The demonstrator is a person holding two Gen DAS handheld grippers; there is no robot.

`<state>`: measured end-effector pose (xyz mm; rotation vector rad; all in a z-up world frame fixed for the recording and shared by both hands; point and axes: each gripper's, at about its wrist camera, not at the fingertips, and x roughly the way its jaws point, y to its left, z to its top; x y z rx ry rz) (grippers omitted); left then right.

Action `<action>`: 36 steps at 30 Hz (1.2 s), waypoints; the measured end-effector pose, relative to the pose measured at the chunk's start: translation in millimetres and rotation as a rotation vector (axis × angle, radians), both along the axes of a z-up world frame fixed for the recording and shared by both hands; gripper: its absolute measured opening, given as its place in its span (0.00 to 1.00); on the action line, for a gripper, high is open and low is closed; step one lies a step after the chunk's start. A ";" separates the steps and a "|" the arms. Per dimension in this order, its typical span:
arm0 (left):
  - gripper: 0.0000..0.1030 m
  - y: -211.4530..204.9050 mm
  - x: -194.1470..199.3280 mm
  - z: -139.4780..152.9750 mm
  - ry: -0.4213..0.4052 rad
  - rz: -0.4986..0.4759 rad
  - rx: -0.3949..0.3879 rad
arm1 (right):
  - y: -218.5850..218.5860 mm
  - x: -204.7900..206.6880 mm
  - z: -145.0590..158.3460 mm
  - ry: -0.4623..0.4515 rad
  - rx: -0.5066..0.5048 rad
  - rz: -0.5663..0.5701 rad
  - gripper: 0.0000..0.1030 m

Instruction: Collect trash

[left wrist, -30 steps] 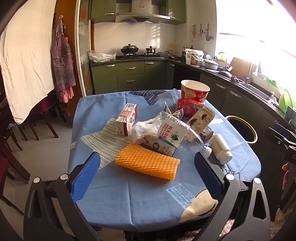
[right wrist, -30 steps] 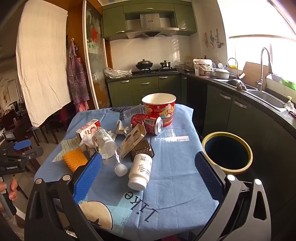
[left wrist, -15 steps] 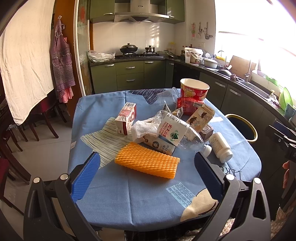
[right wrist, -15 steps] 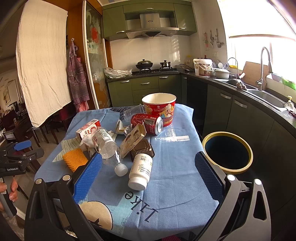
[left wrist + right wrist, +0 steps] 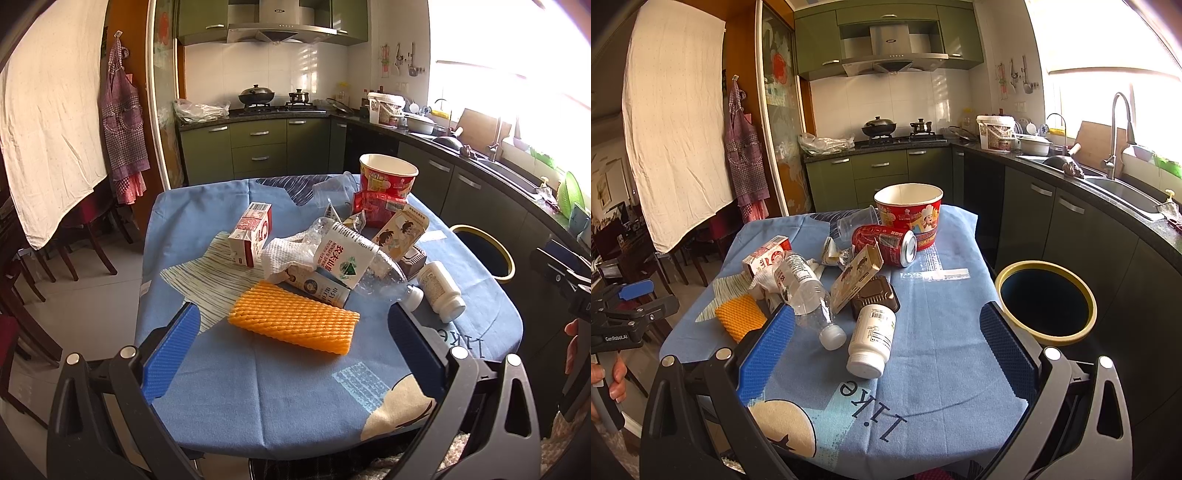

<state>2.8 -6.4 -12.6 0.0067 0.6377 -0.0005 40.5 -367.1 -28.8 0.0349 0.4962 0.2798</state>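
my left gripper (image 5: 293,341) wide open and empty, orange foam net (image 5: 293,320) at 12 between the pads, right gripper (image 5: 886,345) spread open too, white pill bottle (image 5: 871,339) at 12, yellow-rimmed bin (image 5: 1046,302) at 2 beside the table (image 5: 942,369)

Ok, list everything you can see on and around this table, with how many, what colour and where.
Foam net sleeve: 1, orange, near edge.
Water bottle: 1, clear, lying on the pile.
Pill bottle: 1, white, lying right of it.
Cartons: several, mostly red-white and tan, centre.
Soda can: 1, red, on its side.
Paper bucket: 1, red, upright, far end.
Plastic tray: 1, brown, under the tan carton.
Tablecloth: 1, blue.
Bin: 1, yellow-rimmed, right of table.
Left tool: open, empty.
Right tool: open, empty.
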 end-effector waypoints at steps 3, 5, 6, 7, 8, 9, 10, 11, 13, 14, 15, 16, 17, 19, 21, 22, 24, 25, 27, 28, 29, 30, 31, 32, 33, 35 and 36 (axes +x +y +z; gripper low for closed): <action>0.94 0.1 0.4 0.6 0.001 -0.001 -0.001 | 0.0 0.1 0.1 0.001 0.000 0.000 0.96; 0.94 0.0 0.4 0.2 0.001 -0.001 0.000 | 0.0 -0.2 0.4 0.000 0.000 -0.001 0.96; 0.94 0.1 0.3 -0.3 0.002 -0.001 0.001 | 0.1 -0.1 0.3 0.001 -0.001 -0.002 0.96; 0.94 0.3 -0.2 -1.1 0.003 -0.001 0.001 | -0.3 -0.3 0.8 0.002 -0.001 -0.001 0.96; 0.94 -0.1 -0.5 -1.0 0.003 -0.001 0.000 | 0.6 0.2 -0.8 0.003 0.001 0.001 0.96; 0.94 -0.2 -0.5 -1.1 0.002 0.000 0.001 | 1.0 0.3 -1.3 0.003 0.001 0.001 0.96; 0.94 -0.3 -0.4 -1.0 0.002 0.000 0.001 | 1.3 0.6 -1.8 0.003 -0.001 0.000 0.96; 0.94 -0.3 -0.4 -1.0 0.002 -0.001 0.000 | 1.4 0.5 -2.1 0.002 -0.001 0.000 0.96; 0.94 -0.3 -0.5 -1.7 0.002 0.000 0.001 | 1.8 0.5 -2.9 0.003 0.002 0.003 0.96; 0.94 -0.4 -0.1 -0.6 0.003 0.000 0.001 | 2.7 0.3 -4.0 0.002 0.002 0.002 0.96; 0.94 -0.4 0.0 -0.5 0.003 -0.001 0.001 | 2.5 0.4 -4.1 0.002 0.003 0.003 0.96; 0.94 -0.5 0.0 -0.4 0.004 -0.001 0.002 | 2.9 1.2 -4.9 0.004 0.003 0.003 0.96; 0.94 -0.6 -0.1 -0.7 0.003 -0.001 0.002 | 2.9 1.1 -4.8 0.003 0.002 0.002 0.96; 0.94 -0.4 0.2 -0.4 0.004 -0.001 0.002 | 2.8 0.9 -4.5 0.004 0.004 0.004 0.96; 0.94 -0.4 0.1 -1.2 0.005 -0.001 0.002 | 3.4 0.8 -4.9 0.004 0.003 0.002 0.96; 0.94 -0.7 -0.1 -1.1 0.004 -0.001 0.003 | 2.9 0.6 -4.4 0.003 0.003 0.003 0.96; 0.94 -0.5 0.2 -0.8 0.004 -0.002 0.003 | 3.0 0.6 -4.6 0.003 0.004 0.003 0.96; 0.94 -0.3 0.2 -1.0 0.004 -0.001 0.003 | 2.9 0.7 -4.2 0.003 0.003 0.002 0.96; 0.94 -0.5 0.4 -0.2 0.005 -0.001 0.003 | 1.2 -0.5 -3.6 0.005 0.003 0.002 0.96; 0.94 -0.6 0.5 -0.1 0.005 -0.001 0.003 | 1.3 -0.4 -4.0 0.004 0.004 0.003 0.96; 0.94 -0.6 0.5 -1.0 0.005 -0.001 0.003 | 1.5 -0.2 -4.2 0.004 0.005 0.002 0.96; 0.94 -0.5 0.6 -0.1 0.005 -0.001 0.003 | 2.1 -0.1 -4.5 0.004 0.003 0.002 0.96; 0.94 -0.6 0.6 -1.0 0.006 -0.002 0.003 | 1.5 -0.2 -3.9 0.004 0.004 0.003 0.96; 0.94 -0.7 0.6 -0.4 0.006 -0.002 0.004 | 1.9 0.0 -4.4 0.004 0.005 0.003 0.96; 0.94 -0.6 0.6 -0.6 0.006 -0.002 0.003 | 2.2 0.5 -4.7 0.005 0.004 0.004 0.96; 0.94 -0.7 0.6 -0.7 0.006 -0.002 0.003 | 2.0 0.2 -4.6 0.005 0.003 0.003 0.96; 0.94 -0.8 0.6 -0.8 0.006 -0.001 0.004 | 1.9 0.5 -4.8 0.006 0.005 0.003 0.96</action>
